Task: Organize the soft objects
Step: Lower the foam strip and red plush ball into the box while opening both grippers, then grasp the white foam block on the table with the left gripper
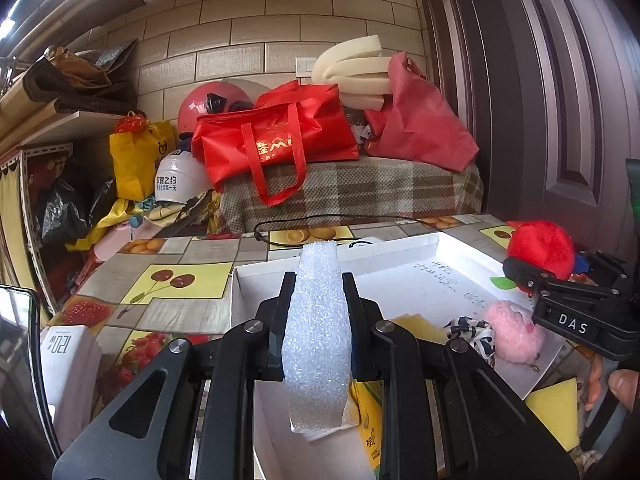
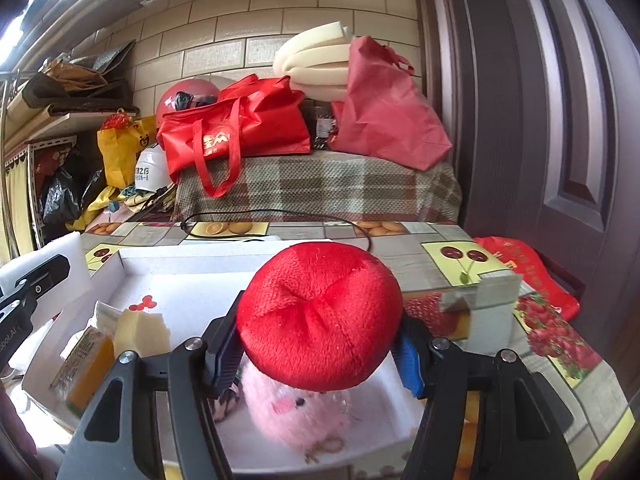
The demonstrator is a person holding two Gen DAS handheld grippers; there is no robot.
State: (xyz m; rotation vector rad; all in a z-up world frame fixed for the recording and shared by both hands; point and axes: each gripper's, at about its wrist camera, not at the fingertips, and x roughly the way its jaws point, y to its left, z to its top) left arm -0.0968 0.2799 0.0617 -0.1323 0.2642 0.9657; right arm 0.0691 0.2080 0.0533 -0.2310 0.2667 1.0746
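Note:
My left gripper (image 1: 318, 280) is shut on a white foam piece (image 1: 318, 328) and holds it upright over the near left part of a shallow white box (image 1: 400, 252). My right gripper (image 2: 320, 320) is shut on a red plush ball (image 2: 320, 316) and holds it over the box's right side, just above a pink plush toy (image 2: 296, 412). In the left wrist view the right gripper (image 1: 516, 276) with the red ball (image 1: 542, 248) shows at right, above the pink toy (image 1: 512, 336). A patterned cloth (image 1: 472, 332) and yellow sponges (image 2: 140, 332) lie in the box.
The box sits on a table with a fruit-print cloth (image 1: 172, 280). A white carton (image 1: 68, 376) stands at the left, a small white box (image 2: 480, 304) at the right. A black cable (image 2: 272, 216) runs along the far edge. Red bags (image 1: 280, 136) and foam rolls lie behind.

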